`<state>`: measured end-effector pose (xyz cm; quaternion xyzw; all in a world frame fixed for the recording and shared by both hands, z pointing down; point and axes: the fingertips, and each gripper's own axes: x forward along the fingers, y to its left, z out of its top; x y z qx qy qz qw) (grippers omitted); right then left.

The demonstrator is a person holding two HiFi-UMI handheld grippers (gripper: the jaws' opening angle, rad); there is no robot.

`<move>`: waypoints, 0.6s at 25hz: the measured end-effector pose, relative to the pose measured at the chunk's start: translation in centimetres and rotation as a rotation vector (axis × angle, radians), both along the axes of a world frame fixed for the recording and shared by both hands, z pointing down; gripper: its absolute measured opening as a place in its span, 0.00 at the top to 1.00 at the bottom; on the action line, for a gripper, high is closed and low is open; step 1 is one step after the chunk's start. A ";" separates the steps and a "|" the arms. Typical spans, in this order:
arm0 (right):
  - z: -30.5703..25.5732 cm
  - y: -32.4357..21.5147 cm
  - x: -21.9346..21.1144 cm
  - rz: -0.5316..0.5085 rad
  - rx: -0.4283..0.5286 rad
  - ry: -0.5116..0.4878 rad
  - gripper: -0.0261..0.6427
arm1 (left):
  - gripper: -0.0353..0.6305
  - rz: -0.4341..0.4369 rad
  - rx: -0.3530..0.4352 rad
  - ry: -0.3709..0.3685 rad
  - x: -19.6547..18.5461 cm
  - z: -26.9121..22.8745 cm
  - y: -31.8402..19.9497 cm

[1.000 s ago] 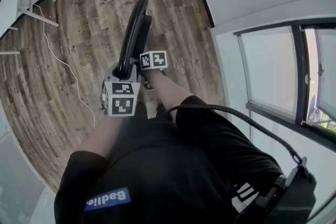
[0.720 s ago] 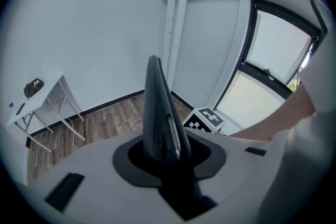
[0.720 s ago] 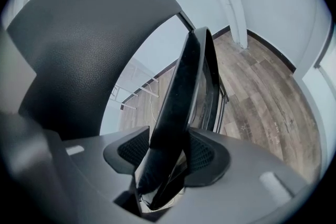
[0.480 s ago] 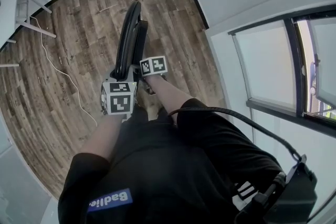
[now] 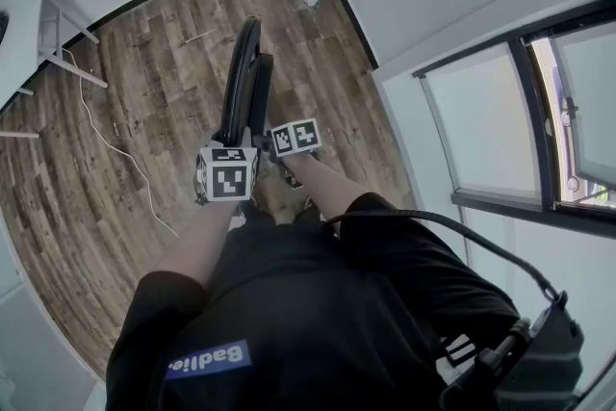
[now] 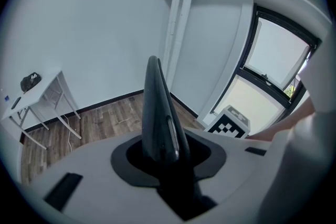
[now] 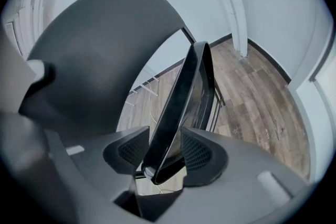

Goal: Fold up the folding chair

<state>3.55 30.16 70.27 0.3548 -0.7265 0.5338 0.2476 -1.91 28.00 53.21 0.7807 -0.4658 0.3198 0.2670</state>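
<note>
Black folding chair (image 5: pixel 245 72), its panels near-flat together and edge-on above the wood floor (image 5: pixel 144 120), sits at 12 o'clock from the person, the left gripper (image 5: pixel 231 144) clamped on one panel's rim, the right gripper (image 5: pixel 268 147) just beside it at 3 o'clock, pinching the other panel's edge.

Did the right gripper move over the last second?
Yes, slightly: in the head view the right gripper, shut on the black folding chair, has drifted right, nearer the dark baseboard under the window wall.
</note>
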 end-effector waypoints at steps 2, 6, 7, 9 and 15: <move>-2.0 -0.1 0.4 -0.016 0.049 0.002 0.69 | 0.79 -0.003 -0.007 0.011 -0.7 -0.1 0.3; -7.7 -1.2 1.0 -0.108 0.201 0.023 0.69 | 0.79 -0.004 -0.003 0.028 -1.5 -0.2 0.4; -9.3 -1.5 1.1 -0.143 0.245 0.027 0.69 | 0.79 -0.003 0.000 0.029 -1.6 -0.3 0.4; -12.4 -2.2 1.0 -0.224 0.336 0.043 0.69 | 0.79 -0.003 0.007 0.035 -1.7 -0.5 0.5; -21.3 -5.8 -0.8 -0.680 0.690 0.194 0.68 | 0.79 -0.007 0.018 0.029 -1.6 -0.9 0.4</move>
